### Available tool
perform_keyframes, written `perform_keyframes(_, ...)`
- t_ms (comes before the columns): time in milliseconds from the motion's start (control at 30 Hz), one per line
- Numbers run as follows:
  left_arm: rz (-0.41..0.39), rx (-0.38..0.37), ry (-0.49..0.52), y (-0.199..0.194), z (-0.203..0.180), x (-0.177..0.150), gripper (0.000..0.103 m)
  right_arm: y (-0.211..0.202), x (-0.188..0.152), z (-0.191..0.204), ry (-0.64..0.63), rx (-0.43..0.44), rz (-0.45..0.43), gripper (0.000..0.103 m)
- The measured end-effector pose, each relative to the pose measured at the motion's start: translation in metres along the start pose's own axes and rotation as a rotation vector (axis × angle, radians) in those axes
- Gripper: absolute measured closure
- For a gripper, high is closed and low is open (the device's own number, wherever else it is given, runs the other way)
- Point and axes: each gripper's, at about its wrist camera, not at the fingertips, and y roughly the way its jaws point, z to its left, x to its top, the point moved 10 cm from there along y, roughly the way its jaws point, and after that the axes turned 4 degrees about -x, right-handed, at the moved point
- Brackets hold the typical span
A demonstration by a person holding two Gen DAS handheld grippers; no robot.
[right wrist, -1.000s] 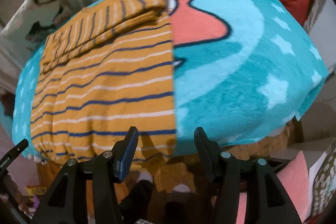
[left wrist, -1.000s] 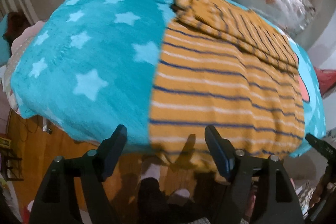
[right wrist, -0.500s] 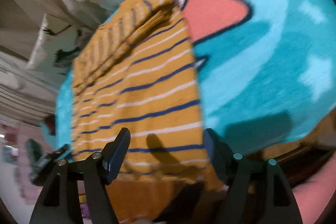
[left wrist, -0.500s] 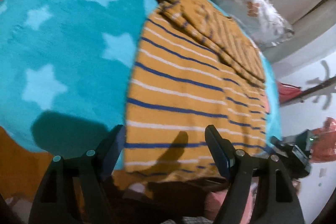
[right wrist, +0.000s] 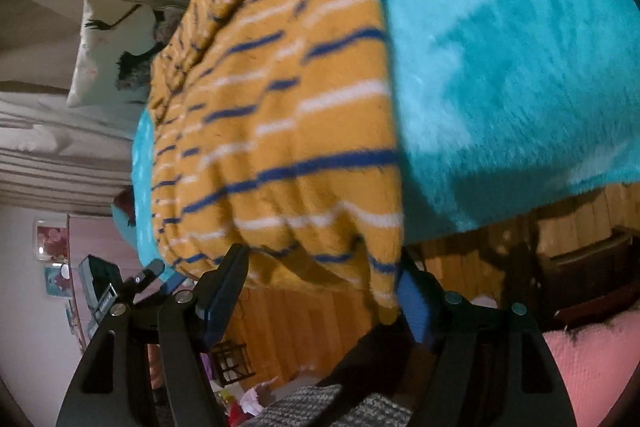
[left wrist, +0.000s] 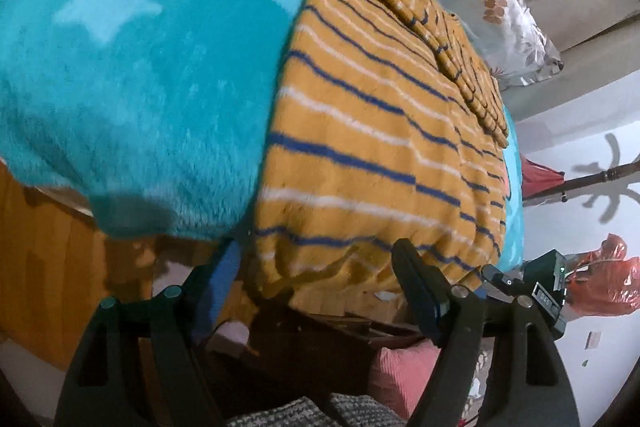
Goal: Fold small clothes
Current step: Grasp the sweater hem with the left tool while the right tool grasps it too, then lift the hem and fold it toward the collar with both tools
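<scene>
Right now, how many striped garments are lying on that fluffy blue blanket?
1: a mustard-yellow knitted garment with blue and white stripes on the turquoise star-patterned fleece blanket, its hem overhanging the near edge. Others may be hidden.

The sweater (left wrist: 372, 131) lies on my blanket (left wrist: 140, 67), its near hem hanging over the blanket's edge, a pillow (left wrist: 504, 11) behind it.

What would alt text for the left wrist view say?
A mustard-yellow striped garment lies flat on a turquoise star-patterned blanket, its near hem hanging over the edge. The left gripper is open around that hem's corner.
</scene>
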Motion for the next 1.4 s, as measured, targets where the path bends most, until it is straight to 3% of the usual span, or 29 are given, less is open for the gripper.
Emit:
perform_keyframes(233,0.022,0.077,0.114,0.026,-0.013,-0.013,0.026,0.012,0.006,-0.003,-0.008,-0.018,-0.015,0.026)
perform_keyframes(267,0.033,0.084,0.124,0.028,-0.015,-0.017,0.031,0.013,0.002,-0.006,-0.017,-0.023,-0.005,0.026)
perform_keyframes(300,0.039,0.094,0.133,0.029,-0.017,-0.021,0.047,0.016,-0.001,-0.003,-0.025,-0.024,0.007,0.026)
perform_keyframes(333,0.046,0.11,0.14,0.029,-0.018,-0.024,0.056,0.019,-0.006,0.0,-0.035,-0.022,0.028,0.028)
perform_keyframes(367,0.058,0.131,0.144,0.029,-0.018,-0.028,0.073,0.021,-0.009,0.002,-0.04,-0.019,0.041,0.033)
perform_keyframes(400,0.06,0.153,0.145,0.027,-0.017,-0.029,0.089,0.021,-0.013,0.002,-0.048,-0.018,0.054,0.048)
perform_keyframes(433,0.056,0.181,0.144,0.022,-0.015,-0.03,0.09,0.021,-0.017,0.002,-0.059,-0.031,0.068,0.066)
perform_keyframes(533,0.028,0.182,0.122,0.008,-0.018,-0.029,0.092,0.017,-0.025,0.001,-0.09,-0.076,0.091,0.09)
perform_keyframes(700,-0.023,0.175,0.122,-0.012,-0.037,-0.027,0.093,-0.007,-0.03,0.013,-0.118,-0.043,0.073,0.092)
perform_keyframes(1033,-0.14,0.077,0.108,-0.066,-0.081,-0.007,0.094,-0.083,-0.023,0.067,-0.223,0.061,-0.002,0.096)
perform_keyframes(1133,-0.182,0.043,0.122,-0.078,-0.096,0.019,0.095,-0.096,-0.012,0.087,-0.242,0.096,-0.024,0.096)
perform_keyframes(1233,-0.205,0.006,0.135,-0.078,-0.113,0.052,0.103,-0.105,0.015,0.108,-0.238,0.123,-0.064,0.096)
perform_keyframes(1400,-0.211,-0.036,0.189,-0.057,-0.141,0.133,0.103,-0.108,0.093,0.135,-0.204,0.128,-0.132,0.097)
